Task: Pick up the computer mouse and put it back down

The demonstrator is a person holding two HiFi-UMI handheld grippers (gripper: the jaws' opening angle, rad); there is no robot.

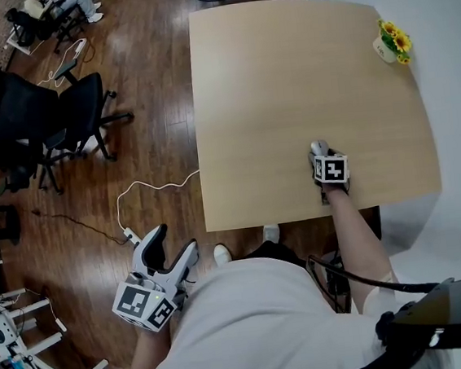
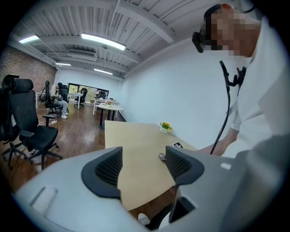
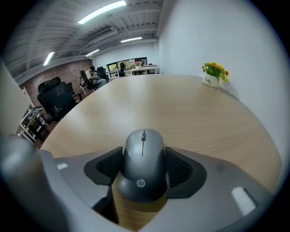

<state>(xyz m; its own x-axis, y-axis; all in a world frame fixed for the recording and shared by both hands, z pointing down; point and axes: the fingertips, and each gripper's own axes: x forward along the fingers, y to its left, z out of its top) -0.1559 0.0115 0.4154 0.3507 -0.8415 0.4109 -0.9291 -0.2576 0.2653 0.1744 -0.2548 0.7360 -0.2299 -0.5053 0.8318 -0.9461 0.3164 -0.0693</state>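
Observation:
A grey computer mouse [image 3: 142,152] with a scroll wheel sits between the two pads of my right gripper [image 3: 144,166], which is shut on its sides. In the head view the mouse [image 1: 317,146] pokes out ahead of the right gripper [image 1: 321,154], over the light wooden table [image 1: 269,85] near its front edge. I cannot tell whether the mouse rests on the wood or hangs just above it. My left gripper [image 1: 176,239] is open and holds nothing, low off the table's front left corner above the floor; its pads [image 2: 108,168] frame the table.
A small white pot of yellow flowers [image 1: 392,42] stands at the table's far right edge by the white wall. Black office chairs [image 1: 51,116] stand on the wooden floor to the left. A white cable [image 1: 145,188] runs across the floor to the table's left side.

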